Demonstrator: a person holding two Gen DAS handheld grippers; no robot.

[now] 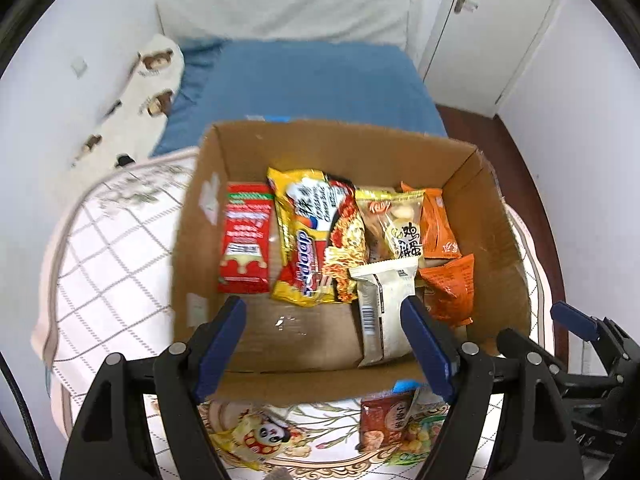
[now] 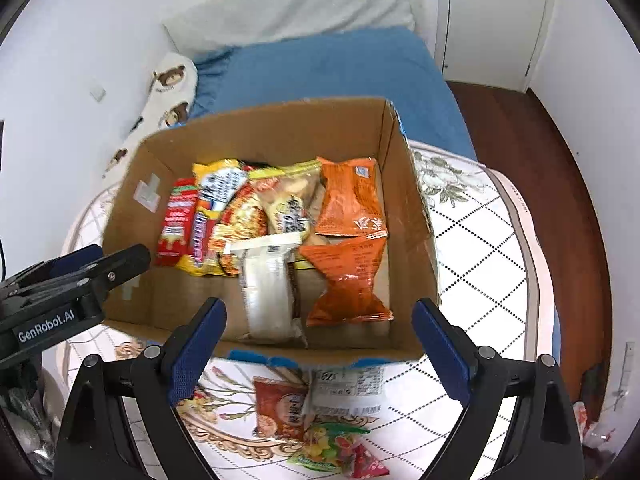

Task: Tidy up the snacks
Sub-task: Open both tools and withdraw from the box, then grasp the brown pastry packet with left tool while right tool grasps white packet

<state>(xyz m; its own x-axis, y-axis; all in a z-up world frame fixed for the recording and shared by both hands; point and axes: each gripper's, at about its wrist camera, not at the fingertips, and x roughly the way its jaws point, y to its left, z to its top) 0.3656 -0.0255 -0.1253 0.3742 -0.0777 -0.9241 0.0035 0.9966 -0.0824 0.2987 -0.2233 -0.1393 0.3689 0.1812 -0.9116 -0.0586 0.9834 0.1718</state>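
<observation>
The open cardboard box (image 2: 404, 208) holds snack packets side by side: red one (image 2: 176, 220) at 9 o'clock, orange packets (image 2: 350, 280) (two) at 3 o'clock, white packet (image 2: 268, 292) lying in the middle.

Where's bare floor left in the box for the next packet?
Free: the near-left floor of the box, bordered by the red packet, the yellow noodle bag and the white packet. A narrow strip also runs along the right wall beside the orange packets. Crowded: the far half, where packets overlap. Both claws, left and right, are open and empty.
</observation>
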